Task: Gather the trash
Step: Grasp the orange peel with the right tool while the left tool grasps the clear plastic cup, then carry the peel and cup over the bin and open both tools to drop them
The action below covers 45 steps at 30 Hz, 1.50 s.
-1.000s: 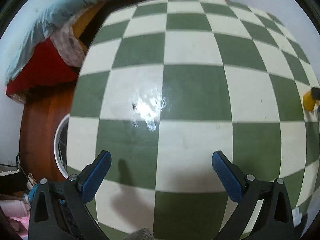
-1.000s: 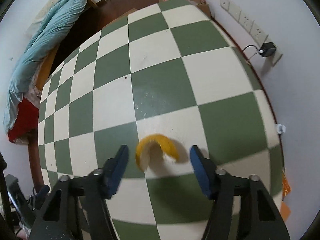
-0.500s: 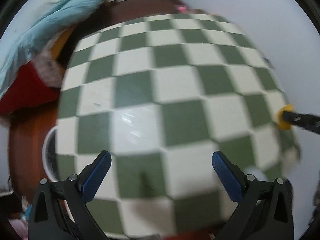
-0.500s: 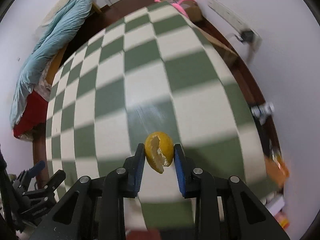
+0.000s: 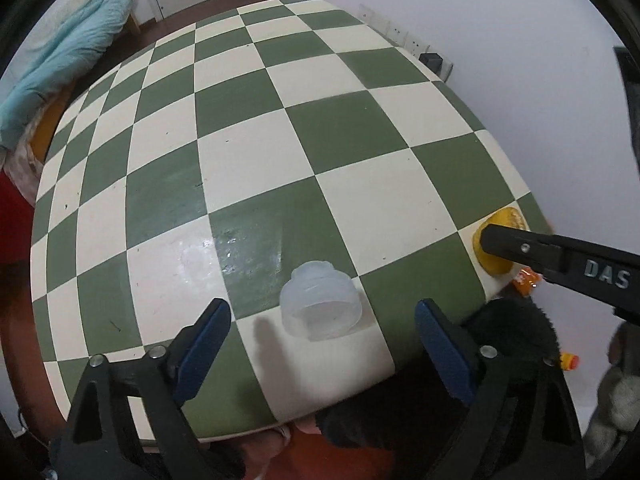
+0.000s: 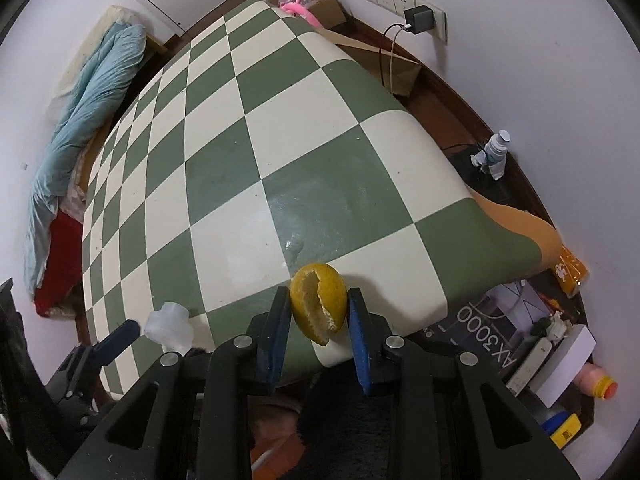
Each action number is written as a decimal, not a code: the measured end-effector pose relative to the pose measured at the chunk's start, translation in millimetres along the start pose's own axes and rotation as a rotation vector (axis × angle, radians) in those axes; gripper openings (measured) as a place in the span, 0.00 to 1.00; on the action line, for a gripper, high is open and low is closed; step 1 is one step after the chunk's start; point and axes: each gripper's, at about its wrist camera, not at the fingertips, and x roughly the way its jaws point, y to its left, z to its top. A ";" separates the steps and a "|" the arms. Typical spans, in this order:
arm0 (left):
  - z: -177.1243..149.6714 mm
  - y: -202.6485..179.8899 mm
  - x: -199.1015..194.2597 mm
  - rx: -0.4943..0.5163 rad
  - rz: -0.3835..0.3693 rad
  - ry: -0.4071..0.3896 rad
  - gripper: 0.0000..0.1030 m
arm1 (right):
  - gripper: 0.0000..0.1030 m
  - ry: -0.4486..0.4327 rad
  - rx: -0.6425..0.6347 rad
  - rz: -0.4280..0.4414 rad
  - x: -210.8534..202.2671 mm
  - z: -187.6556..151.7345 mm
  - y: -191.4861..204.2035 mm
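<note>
My right gripper is shut on a yellow citrus peel and holds it above the near edge of the green-and-cream checkered mat. The peel and the right gripper's arm also show at the right of the left wrist view. My left gripper is open and empty. A clear plastic cup lies on its side on the mat between the left fingers, just ahead of them. The cup also shows at the lower left of the right wrist view.
A blue quilt on a bed lies along the mat's left side. A wall with sockets and a charger runs on the right. Boxes, a small bottle and orange packets clutter the wooden floor by the wall.
My right gripper closed on the citrus peel and lifted it off the mat. My left gripper pulled back and swung, bringing the clear cup into view between its fingers.
</note>
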 end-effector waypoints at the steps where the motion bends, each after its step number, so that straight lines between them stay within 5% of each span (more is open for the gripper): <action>1: 1.0 -2.9 1.8 0.002 0.011 -0.001 0.73 | 0.28 -0.002 -0.003 -0.001 -0.4 -0.1 0.5; 7: -1.5 6.6 5.5 -0.016 0.018 0.000 0.37 | 0.28 -0.002 -0.014 0.002 -0.1 1.7 2.8; 18: -0.7 17.4 -2.8 -0.039 0.029 -0.030 0.36 | 0.28 -0.006 -0.027 0.003 -2.1 0.2 7.1; 27: 11.2 38.2 -48.5 -0.060 0.047 -0.126 0.36 | 0.27 -0.046 -0.090 0.037 -27.8 5.1 38.6; 35: 20.3 99.0 -120.2 -0.140 0.083 -0.258 0.36 | 0.27 -0.099 -0.214 0.128 -65.1 8.3 119.2; 45: -7.1 210.7 -187.9 -0.263 0.175 -0.345 0.36 | 0.27 -0.069 -0.418 0.308 -62.4 -17.9 284.5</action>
